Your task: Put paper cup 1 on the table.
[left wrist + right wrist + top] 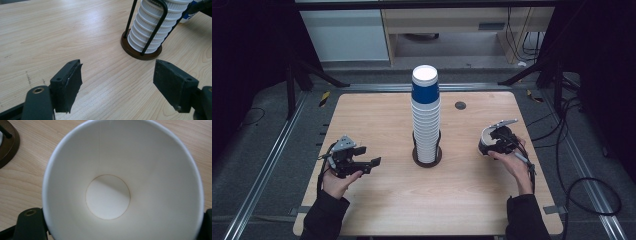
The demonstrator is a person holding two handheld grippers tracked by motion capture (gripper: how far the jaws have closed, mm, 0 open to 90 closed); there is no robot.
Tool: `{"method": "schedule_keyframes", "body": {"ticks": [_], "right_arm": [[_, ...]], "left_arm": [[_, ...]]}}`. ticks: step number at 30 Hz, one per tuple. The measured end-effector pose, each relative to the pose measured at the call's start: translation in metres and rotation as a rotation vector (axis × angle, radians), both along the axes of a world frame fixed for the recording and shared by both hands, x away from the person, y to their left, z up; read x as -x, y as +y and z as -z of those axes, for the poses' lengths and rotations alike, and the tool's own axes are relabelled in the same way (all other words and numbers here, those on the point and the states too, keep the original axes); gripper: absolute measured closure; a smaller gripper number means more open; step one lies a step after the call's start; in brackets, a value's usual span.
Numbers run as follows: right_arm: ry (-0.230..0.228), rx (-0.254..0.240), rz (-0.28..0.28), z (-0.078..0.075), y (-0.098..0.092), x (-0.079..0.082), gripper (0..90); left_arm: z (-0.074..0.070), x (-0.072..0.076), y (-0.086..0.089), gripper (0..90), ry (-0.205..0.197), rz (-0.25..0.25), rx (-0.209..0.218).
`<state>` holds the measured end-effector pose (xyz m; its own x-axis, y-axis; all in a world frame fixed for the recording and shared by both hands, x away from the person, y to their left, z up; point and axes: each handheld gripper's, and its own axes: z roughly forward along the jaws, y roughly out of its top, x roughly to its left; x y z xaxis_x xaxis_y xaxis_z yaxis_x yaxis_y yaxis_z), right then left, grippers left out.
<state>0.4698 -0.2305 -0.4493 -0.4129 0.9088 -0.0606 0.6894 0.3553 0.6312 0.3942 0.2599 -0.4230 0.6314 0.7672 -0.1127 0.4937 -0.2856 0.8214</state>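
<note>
1. While the right gripper (497, 141) holds a single paper cup (486, 140) at about 3 o'clock from the stack, its jaws are closed on the cup's sides, and in the right gripper view the cup's open mouth (125, 185) faces the camera with its white bottom plainly visible.
2. At the middle of the counter (382, 120) stands the tall stack of cups (426, 115), upside down, inside a wire holder with a dark round base (427, 159).
3. At about 9 o'clock from the stack, the left gripper (362, 162) hovers with its jaws wide apart and empty; the left gripper view looks across bare wood toward the ribbed lower cups (152, 27) and the black wire uprights (156, 28).
4. Risk, crushing: a paper wall is thin, so a harder squeeze from the right jaws would likely dent or fold the rim.
5. Risk, slipping: the cup tapers, so I judge that a loose grip or a quick turn of the hand could let it slide out and roll off across the counter.
6. Risk, toppling: the stack rises well above the wire holder, so a sideways brush from either gripper or a forearm could lean the upper cups over.
7. Risk, dragging: reaching in with the left jaws at base level could catch a wire upright and shift the whole holder.
</note>
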Motion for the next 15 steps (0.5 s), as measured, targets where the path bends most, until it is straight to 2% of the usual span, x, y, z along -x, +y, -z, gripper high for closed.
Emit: {"method": "schedule_keyframes", "body": {"ticks": [9, 15], "right_arm": [[0.027, 0.024, -0.010, 0.0082, 0.0021, -0.0028, 18.4], [0.010, 0.044, -0.021, 0.0105, 0.0038, -0.0034, 15.7]], "left_arm": [[0.0012, -0.0005, -0.0005, 22.4, 0.005, 0.008, -0.005], [0.0016, -0.0004, -0.0016, 22.4, 0.007, 0.008, -0.006]]}}
